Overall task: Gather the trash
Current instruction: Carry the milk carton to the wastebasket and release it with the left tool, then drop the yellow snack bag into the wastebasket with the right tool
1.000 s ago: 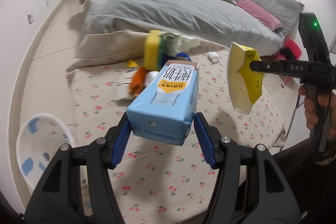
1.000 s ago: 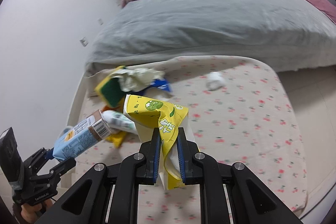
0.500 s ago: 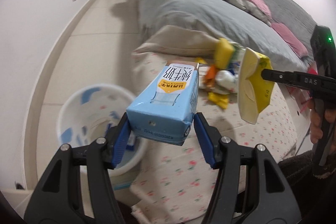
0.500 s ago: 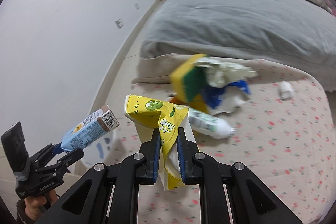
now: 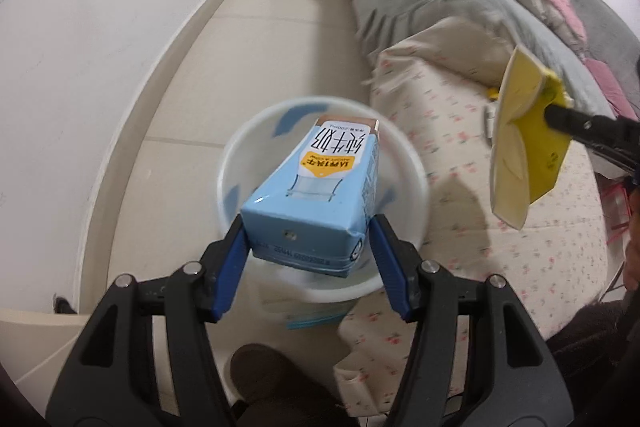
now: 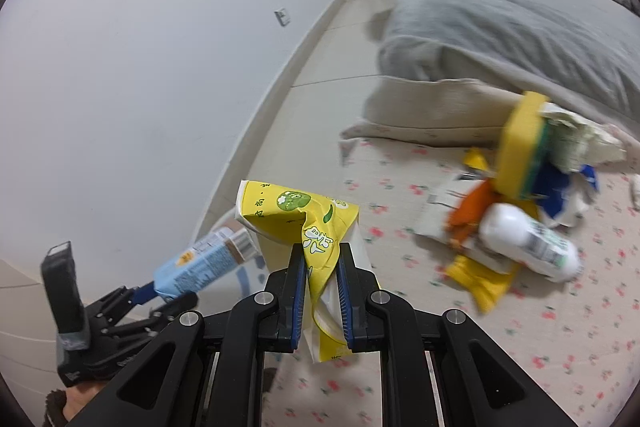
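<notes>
A bedroom with a pale tiled floor [image 5: 248,75] and a white wall; a low surface [image 6: 520,339] under a cherry-print cloth stands at the foot of a bed [image 6: 500,19] heaped with grey and pink covers. On the floor just beside that surface sits a white bin [image 5: 412,163], mouth up.

The left gripper [image 5: 310,247] points steeply down, its blue jaws pinching the bottom end of a light blue milk carton [image 5: 320,195] from both sides. The carton hangs directly over the bin's mouth, top end foremost, so it looks placed to fall straight in once the jaws spread. It is above the rim, not yet inside.

The right gripper [image 6: 322,287] is also tilted downward, its jaws pressed together on a crumpled yellow wrapper [image 6: 308,227], which sticks up and droops below them. In the left wrist view the wrapper hangs over the edge of the cloth, near the bin but off to one side, probably waiting its turn.

More rubbish lies in a heap on the cloth: a yellow and green sponge [image 6: 520,143], crumpled paper [image 6: 576,139], a white bottle [image 6: 528,239] on its side, and orange, yellow and blue scraps.
</notes>
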Demonstrator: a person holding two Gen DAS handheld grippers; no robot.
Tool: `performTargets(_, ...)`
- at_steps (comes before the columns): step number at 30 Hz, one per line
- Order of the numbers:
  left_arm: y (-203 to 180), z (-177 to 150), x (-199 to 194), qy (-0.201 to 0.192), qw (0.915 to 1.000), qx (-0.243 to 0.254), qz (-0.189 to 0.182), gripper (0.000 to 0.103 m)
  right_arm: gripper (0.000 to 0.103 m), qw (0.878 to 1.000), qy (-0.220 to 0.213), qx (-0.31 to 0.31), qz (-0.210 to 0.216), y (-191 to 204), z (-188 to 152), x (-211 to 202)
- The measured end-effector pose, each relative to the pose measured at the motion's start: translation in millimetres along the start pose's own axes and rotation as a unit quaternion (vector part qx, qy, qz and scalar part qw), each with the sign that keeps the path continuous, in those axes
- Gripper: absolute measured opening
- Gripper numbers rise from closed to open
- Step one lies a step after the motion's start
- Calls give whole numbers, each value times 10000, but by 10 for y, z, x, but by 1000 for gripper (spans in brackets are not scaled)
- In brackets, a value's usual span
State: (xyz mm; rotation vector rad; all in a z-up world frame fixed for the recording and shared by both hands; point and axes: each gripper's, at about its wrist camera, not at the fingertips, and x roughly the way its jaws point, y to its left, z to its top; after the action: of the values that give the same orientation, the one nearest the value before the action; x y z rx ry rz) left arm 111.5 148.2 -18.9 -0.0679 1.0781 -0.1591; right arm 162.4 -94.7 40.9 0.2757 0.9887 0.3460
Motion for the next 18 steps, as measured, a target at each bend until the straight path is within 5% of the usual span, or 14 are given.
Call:
performTargets(13, 199, -107, 243, 558, 9980, -253, 141, 62, 16, 9990, -129, -129, 415, 428, -53, 533)
performTargets(18, 268, -85, 209, 543, 9972, -410, 321, 81, 16, 9994, -36, -16, 356, 347, -70, 654)
